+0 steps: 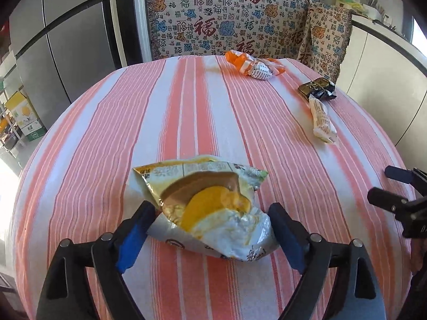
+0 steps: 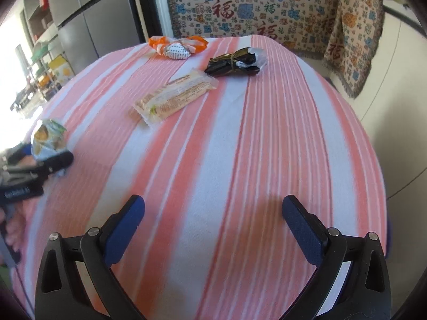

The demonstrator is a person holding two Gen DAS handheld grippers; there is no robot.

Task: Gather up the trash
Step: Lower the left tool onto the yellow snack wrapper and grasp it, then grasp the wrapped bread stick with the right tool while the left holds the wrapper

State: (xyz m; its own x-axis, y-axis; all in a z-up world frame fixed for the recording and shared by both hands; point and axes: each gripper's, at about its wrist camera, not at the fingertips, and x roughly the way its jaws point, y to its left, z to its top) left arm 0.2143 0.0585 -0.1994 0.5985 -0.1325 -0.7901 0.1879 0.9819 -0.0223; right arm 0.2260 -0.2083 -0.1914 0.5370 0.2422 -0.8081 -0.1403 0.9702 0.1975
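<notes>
A crumpled yellow-and-white snack bag [image 1: 202, 184] lies on the pink-striped tablecloth [image 1: 186, 112], between the spread fingers of my left gripper [image 1: 210, 208]. The gripper is open, its blue pads beside the bag's two ends. The right wrist view shows this bag [image 2: 48, 138] at far left. My right gripper [image 2: 213, 200] hovers open over bare cloth, nothing between its fingers. Farther back lie an orange-and-white wrapper [image 1: 253, 65], a dark wrapper [image 1: 317, 88] and a long cream wrapper [image 1: 321, 120].
A cloth with red and blue characters [image 1: 226, 21] hangs over furniture behind the table. A grey fridge [image 1: 53, 40] stands at back left, white cabinets [image 1: 387, 66] at right. A cardboard box [image 1: 24, 117] sits on the floor to the left.
</notes>
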